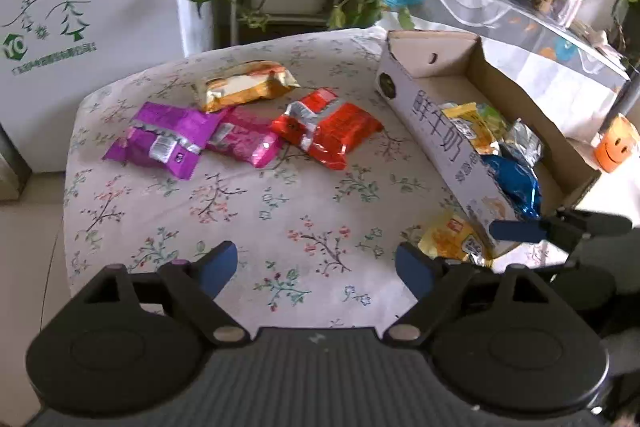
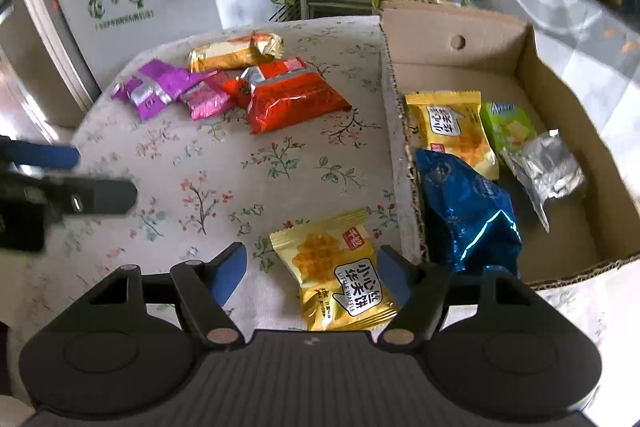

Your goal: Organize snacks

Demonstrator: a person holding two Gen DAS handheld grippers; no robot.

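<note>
"LITTLE WAFFLE" and 小心丝华夫饼 on yellow waffle packet (image 2: 340,275), seemingly 鲜牛奶 on cardboard box (image 1: 436,131)

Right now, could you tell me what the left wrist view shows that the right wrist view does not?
Only the left wrist view shows the orange smiley cup beyond the cardboard box, and the printing on the box's outer side.

Only the right wrist view shows the box floor, with the green packet in full, and the whole yellow waffle packet lying on the cloth between the open right gripper.

Both show the flowered cloth, the purple, pink, red and gold packets, and the blue bag in the box.
</note>
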